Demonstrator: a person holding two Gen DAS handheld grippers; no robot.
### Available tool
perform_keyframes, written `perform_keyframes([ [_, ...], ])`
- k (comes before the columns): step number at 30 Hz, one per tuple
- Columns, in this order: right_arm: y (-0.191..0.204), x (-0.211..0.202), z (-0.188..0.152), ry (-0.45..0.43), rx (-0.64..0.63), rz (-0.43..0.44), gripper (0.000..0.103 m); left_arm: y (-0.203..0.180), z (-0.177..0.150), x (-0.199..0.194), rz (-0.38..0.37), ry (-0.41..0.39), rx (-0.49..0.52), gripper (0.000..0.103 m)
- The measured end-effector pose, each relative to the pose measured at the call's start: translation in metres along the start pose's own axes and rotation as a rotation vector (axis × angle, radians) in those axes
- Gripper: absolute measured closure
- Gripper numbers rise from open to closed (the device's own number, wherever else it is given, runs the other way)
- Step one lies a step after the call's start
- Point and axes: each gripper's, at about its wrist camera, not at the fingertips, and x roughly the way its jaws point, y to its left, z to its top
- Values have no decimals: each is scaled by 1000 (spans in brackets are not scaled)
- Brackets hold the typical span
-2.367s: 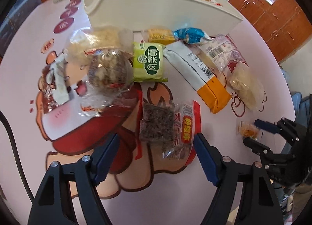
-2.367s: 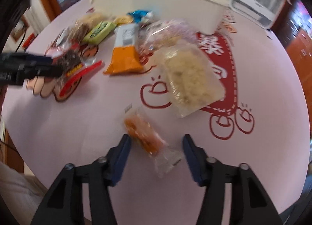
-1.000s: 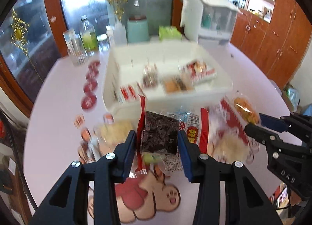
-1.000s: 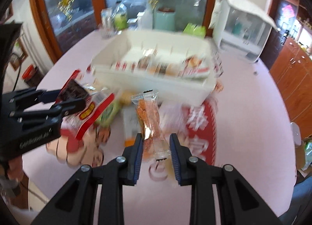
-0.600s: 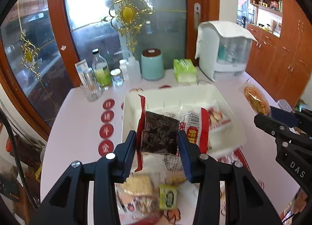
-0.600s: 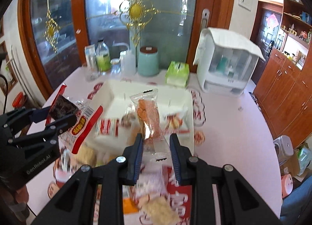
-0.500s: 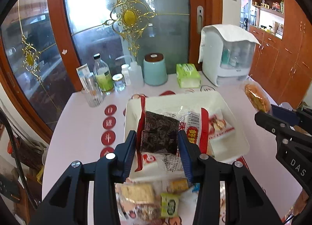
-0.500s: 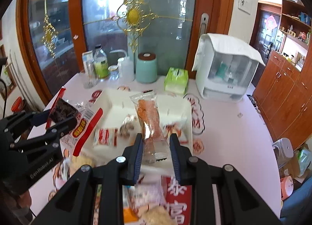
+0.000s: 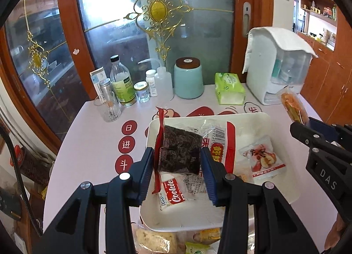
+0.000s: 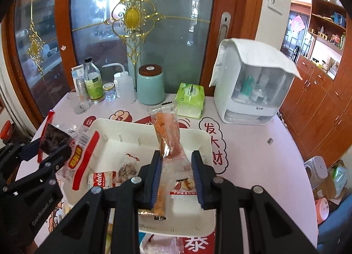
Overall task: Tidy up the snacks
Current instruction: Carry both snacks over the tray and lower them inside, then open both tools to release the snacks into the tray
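Grippers (image 9: 178, 173) (image 10: 176, 172) w/ snacks above tray (image 9: 259, 118), far rim clear.

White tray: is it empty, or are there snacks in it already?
Not empty. The white tray already holds a cookie pack and a red-and-white snack packet, with bare floor showing toward its near edge.

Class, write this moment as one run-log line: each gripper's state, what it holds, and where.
left gripper: shut on dark snack packet | right gripper: shut on orange snack packet | both above white tray | tray holds cookie pack
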Motion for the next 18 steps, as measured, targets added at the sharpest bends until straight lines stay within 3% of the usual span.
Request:
perform_keyframes([
  [18,18,56,-15,126,-6,66,74,-1,-15,44,53,73,22,59],
])
